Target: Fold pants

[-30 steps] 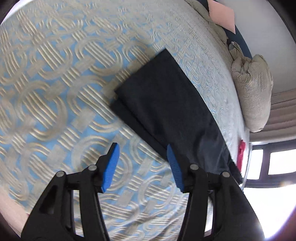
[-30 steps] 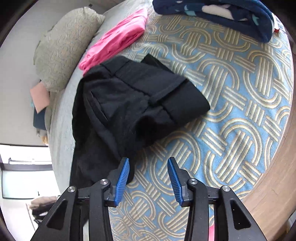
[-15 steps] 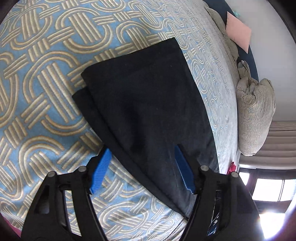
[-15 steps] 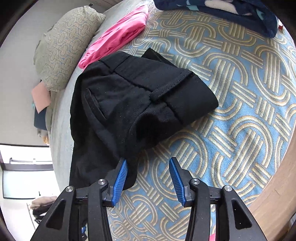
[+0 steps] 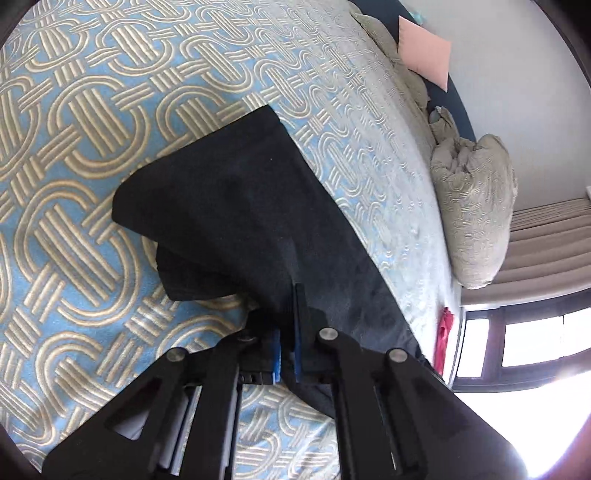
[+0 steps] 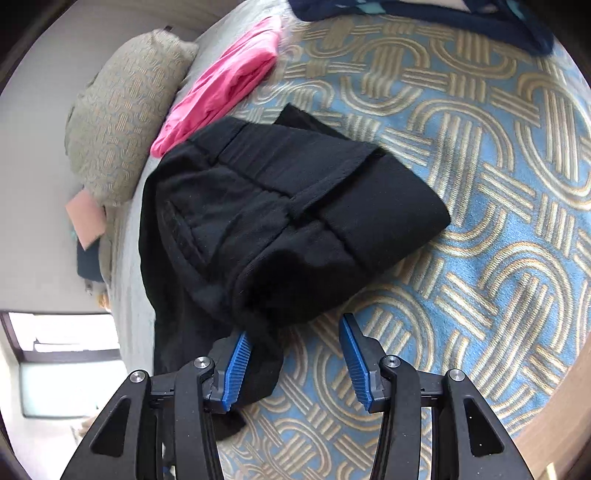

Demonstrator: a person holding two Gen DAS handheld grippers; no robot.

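Honestly, barely halfway: the black pants (image 6: pixel 280 221) are laid on the patterned bedspread (image 6: pixel 498 258), apparently doubled leg on leg, waistband bunched. A fold of leg fabric is pinched by the left gripper (image 5: pixel 287 350); the right gripper (image 6: pixel 295 363) is held wide, nothing grabbed. Crosswise folding is left.

The blue-padded fingertips of the left gripper (image 5: pixel 287 349) are mostly buried in the black fabric pants (image 5: pixel 236 206), so the pinched edge between them is hidden. Far right, the pink folded cloth (image 5: pixel 443 338) shows only as a sliver beyond the pants. In the right wrist view, the dark navy patterned garment (image 6: pixel 424 11) is cut off at the far edge, and the pants (image 6: pixel 280 206) cover the tip of the right gripper's (image 6: pixel 295 354) left pad.
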